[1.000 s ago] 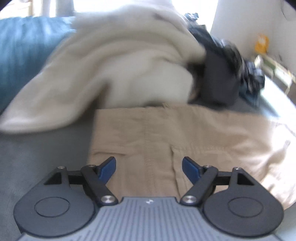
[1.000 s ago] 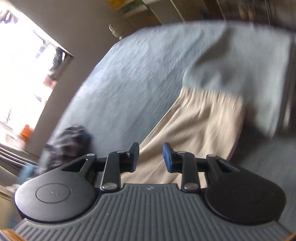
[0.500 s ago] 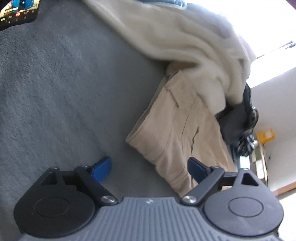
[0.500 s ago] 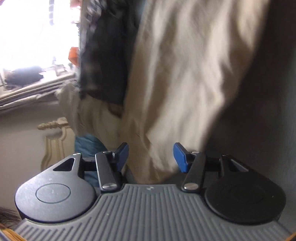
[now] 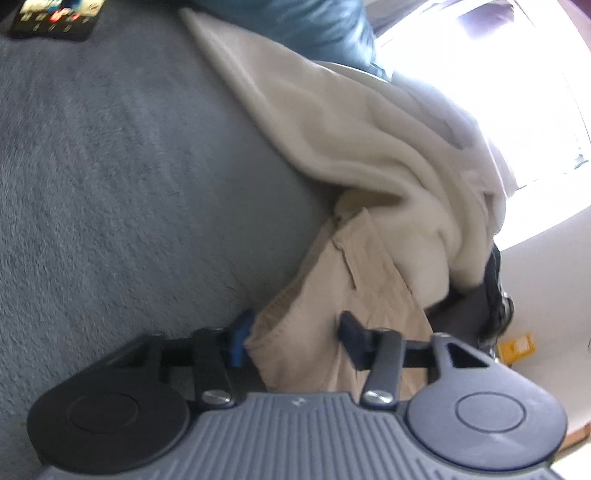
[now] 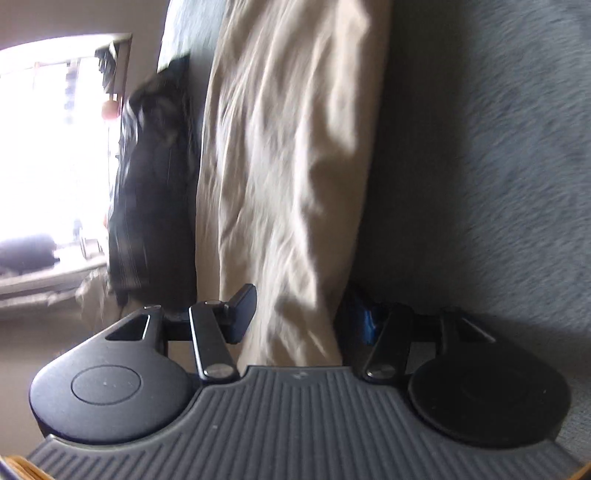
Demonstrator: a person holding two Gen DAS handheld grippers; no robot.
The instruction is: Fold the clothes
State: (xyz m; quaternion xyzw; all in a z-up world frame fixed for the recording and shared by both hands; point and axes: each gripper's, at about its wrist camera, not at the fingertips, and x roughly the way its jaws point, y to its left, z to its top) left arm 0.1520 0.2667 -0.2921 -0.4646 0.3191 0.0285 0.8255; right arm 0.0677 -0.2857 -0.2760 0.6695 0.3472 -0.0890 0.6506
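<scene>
My left gripper (image 5: 295,338) has just been closing, its fingers now around a corner of the tan trousers (image 5: 354,280) on the grey blanket (image 5: 118,184) (a cream fleece (image 5: 369,140) overlaps them). My right gripper (image 6: 301,315) straddles the trousers' other end, fingers spread, not visibly pressing.

Open grey blanket (image 5: 129,177) lies free to my left; a phone (image 5: 55,18) blocks its far corner, and cream fleece (image 5: 369,147) with dark clothes (image 6: 147,177) crowds beyond the khaki trousers (image 5: 332,314).
</scene>
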